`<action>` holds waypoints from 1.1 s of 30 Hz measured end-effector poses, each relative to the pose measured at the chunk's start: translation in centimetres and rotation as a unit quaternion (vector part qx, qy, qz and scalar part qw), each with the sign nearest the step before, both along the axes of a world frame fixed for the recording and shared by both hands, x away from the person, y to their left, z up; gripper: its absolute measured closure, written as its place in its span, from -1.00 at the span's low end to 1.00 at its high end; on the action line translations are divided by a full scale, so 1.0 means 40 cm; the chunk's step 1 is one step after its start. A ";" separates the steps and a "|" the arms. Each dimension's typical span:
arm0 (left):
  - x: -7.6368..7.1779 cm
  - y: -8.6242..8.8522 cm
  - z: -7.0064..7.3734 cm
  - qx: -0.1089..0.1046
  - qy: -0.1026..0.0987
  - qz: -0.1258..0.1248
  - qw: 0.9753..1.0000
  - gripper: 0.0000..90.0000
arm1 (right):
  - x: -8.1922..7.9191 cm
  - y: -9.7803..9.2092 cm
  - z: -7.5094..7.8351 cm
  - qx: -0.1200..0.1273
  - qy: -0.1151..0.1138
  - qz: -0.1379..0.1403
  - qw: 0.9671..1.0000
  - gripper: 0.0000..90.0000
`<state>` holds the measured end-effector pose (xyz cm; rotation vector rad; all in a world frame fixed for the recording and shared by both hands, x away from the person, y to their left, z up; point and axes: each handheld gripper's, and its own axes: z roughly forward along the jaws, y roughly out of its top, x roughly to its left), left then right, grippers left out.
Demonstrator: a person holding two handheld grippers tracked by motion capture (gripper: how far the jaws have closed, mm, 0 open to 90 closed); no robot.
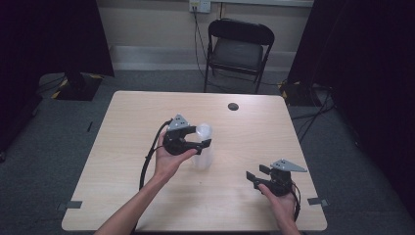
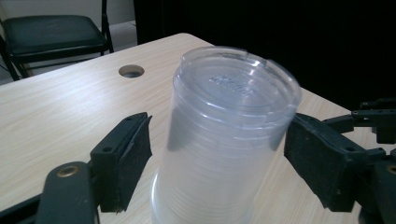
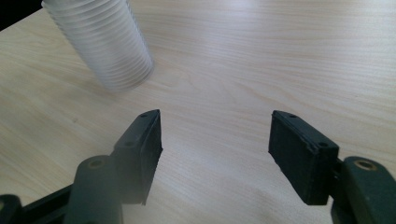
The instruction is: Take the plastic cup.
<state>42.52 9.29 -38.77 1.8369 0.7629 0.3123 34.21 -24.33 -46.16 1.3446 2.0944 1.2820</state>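
- The left gripper is sitting near the middle of the wooden surface, held in the person's left hand, with its fingers spread wide.
- A stack of clear plastic cups is standing upside down on the surface between those fingers, with a gap showing on the near-left side; on the other side the finger pad is lying just beside the stack's wall, and contact cannot be told.
- In the high view the stack of clear plastic cups is rising just past the tips of the left fingers, leaning slightly.
- The right gripper is resting low near the surface's front right part, held in the person's right hand, well apart from the stack.
- Its fingers are standing wide apart with bare wood between them.
- In the right gripper view the stack of clear plastic cups is lying ahead of and to the left of the fingers, its ribbed side blurred.
- A round cable hole is showing in the surface beyond the left fingers.
- A black folding chair is standing on the floor past the far edge of the surface.
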 end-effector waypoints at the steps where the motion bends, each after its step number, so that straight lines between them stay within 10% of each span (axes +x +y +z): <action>1: 0.004 -0.003 -0.003 0.001 0.001 0.000 1.000 -0.50 | 0.000 0.000 0.000 0.000 0.000 0.000 1.000 -0.23; 16: 0.030 -0.054 -0.040 0.041 0.012 0.009 0.999 -0.63 | 0.003 -0.001 -0.008 0.003 0.009 -0.001 1.000 -0.25; 33: 0.027 -0.050 -0.042 0.046 0.009 0.015 0.999 -0.30 | 0.000 -0.003 -0.006 0.002 0.009 0.000 1.000 -0.24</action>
